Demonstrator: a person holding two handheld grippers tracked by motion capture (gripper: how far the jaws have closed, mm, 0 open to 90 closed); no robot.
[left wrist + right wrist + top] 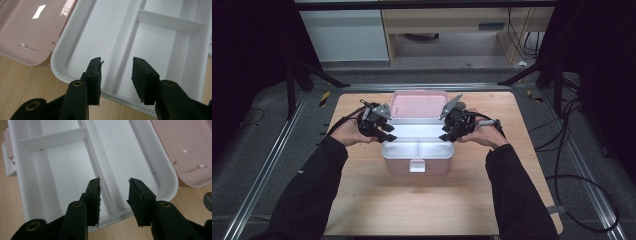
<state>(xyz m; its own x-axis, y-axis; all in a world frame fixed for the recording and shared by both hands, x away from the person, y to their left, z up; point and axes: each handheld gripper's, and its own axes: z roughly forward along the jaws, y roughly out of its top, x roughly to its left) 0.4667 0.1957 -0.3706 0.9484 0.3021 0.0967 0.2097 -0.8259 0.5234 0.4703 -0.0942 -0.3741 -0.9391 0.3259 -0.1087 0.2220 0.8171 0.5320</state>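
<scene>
A pink box (398,167) stands in the middle of the table with its lid (419,105) swung back and open. A white divided tray (412,131) sits in its top, with nothing in its compartments. My left gripper (387,132) hovers at the tray's left end. In the left gripper view its jaws (116,75) stand apart over the tray's (82,45) near rim, astride the long divider without touching it. My right gripper (447,134) is at the tray's right end, jaws (113,195) likewise apart over the tray (62,175) rim. The pink lid (32,32) (185,147) lies beyond.
The wooden table (412,210) has bare room in front of the box and at both sides. A white latch (417,166) hangs on the box's front. Cables (572,150) run on the floor at the right, and black stand legs (312,70) are at the back corners.
</scene>
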